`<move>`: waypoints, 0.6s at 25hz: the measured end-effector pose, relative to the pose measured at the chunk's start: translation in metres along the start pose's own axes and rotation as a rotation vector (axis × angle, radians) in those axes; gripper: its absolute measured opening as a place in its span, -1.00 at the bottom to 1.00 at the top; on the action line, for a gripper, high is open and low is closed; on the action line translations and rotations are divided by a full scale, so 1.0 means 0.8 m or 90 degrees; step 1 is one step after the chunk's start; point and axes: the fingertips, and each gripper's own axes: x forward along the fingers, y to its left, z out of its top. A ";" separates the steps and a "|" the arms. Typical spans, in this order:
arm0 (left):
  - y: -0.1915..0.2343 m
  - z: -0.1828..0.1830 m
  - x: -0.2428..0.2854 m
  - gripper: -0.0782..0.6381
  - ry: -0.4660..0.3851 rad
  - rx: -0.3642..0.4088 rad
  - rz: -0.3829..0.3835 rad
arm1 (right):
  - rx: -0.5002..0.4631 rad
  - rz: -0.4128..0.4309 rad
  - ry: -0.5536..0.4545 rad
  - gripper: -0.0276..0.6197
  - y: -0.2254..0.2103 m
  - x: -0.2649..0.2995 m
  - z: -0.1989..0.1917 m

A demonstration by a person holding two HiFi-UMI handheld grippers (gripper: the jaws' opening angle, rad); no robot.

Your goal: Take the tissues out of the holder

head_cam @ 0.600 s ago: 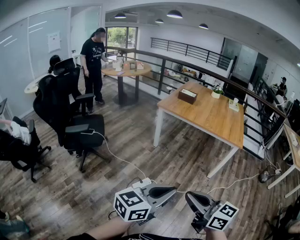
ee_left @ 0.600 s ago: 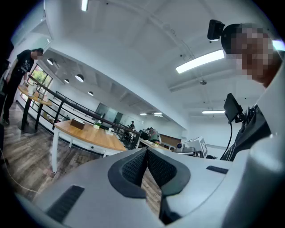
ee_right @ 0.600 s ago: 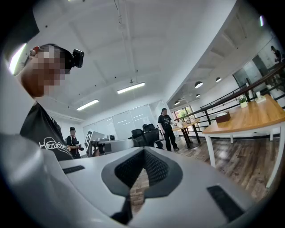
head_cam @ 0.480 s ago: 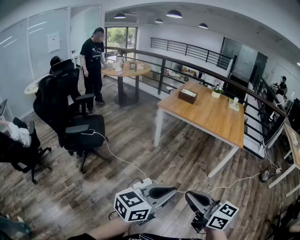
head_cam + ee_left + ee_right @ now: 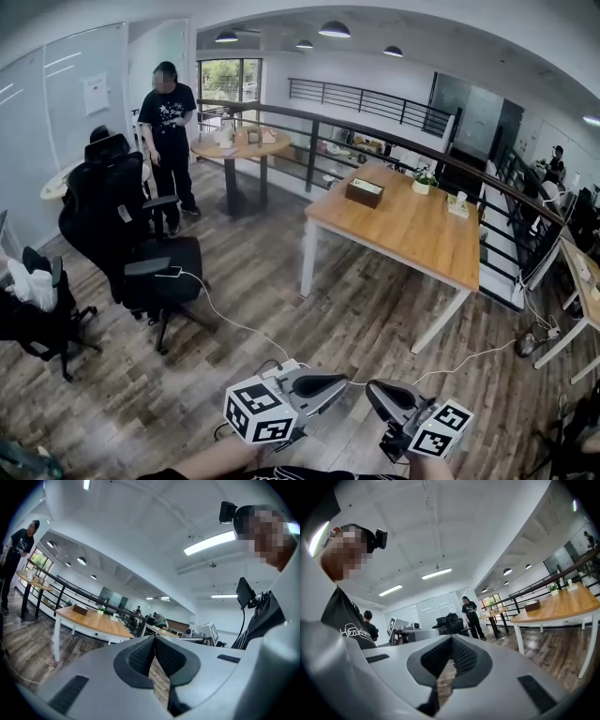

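The jaws of the left gripper [image 5: 153, 640] are pressed together at their tips with nothing between them, and those of the right gripper [image 5: 451, 640] are closed and empty too. Both are held low, well apart from the dark brown wooden tissue holder [image 5: 364, 192], which is set near the far end of the light wooden table with white legs [image 5: 422, 234].
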 end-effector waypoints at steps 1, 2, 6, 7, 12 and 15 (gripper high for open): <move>-0.001 0.000 0.001 -0.74 0.001 0.001 -0.001 | 0.001 -0.002 -0.002 -0.87 -0.001 -0.002 0.001; -0.002 0.002 0.002 -0.74 -0.001 0.002 -0.001 | 0.001 -0.004 -0.004 -0.87 0.000 -0.004 0.003; -0.005 0.013 0.003 -0.74 -0.010 0.009 -0.007 | -0.022 0.012 -0.008 -0.87 0.012 -0.004 0.017; -0.006 0.015 0.004 -0.74 -0.010 0.010 -0.008 | -0.026 0.017 -0.011 -0.86 0.014 -0.004 0.021; -0.007 0.021 0.014 -0.74 -0.008 0.019 -0.016 | -0.015 0.019 -0.018 -0.86 0.003 -0.005 0.027; 0.002 0.031 0.023 -0.74 -0.009 0.032 -0.015 | 0.012 0.029 -0.038 -0.86 -0.011 -0.002 0.040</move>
